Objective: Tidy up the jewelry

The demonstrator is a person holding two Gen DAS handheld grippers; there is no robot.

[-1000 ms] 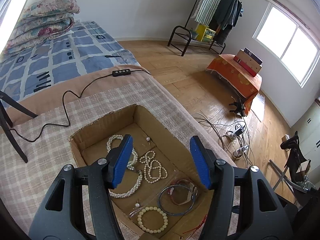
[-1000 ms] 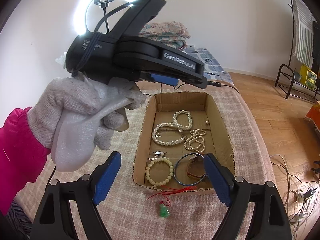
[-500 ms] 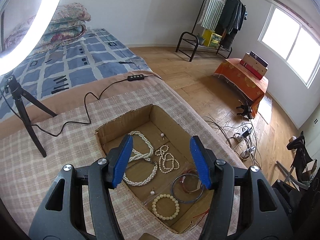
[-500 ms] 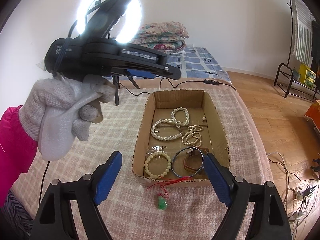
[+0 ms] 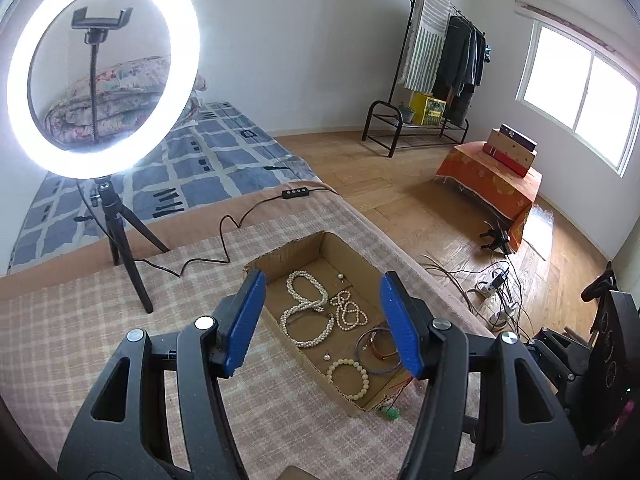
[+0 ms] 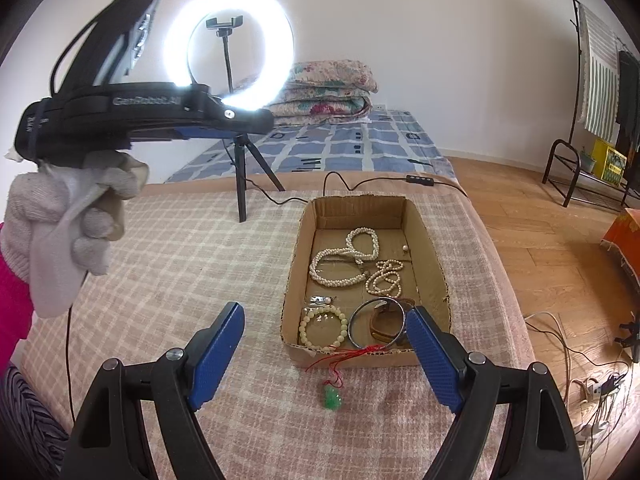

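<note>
With both the left hand-held gripper (image 5: 322, 322) and right hand-held gripper (image 6: 326, 354) apart and empty, we risk dragging the small green jade pendant on its red cord (image 6: 333, 397), lying just outside the shallow brown cardboard box (image 6: 296, 248), and snagging the bangles inside.

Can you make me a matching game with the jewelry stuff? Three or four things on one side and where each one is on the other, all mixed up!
Things:
1. green pendant
2. metal bangle
3. long pearl necklace
4. ring light

Places:
A. in the far half of the cardboard box
B. standing on a tripod behind the box
C. on the blanket, outside the box
D. in the box's near end, beside the bead bracelet

Pairs: 1-C, 2-D, 3-A, 4-B
</note>
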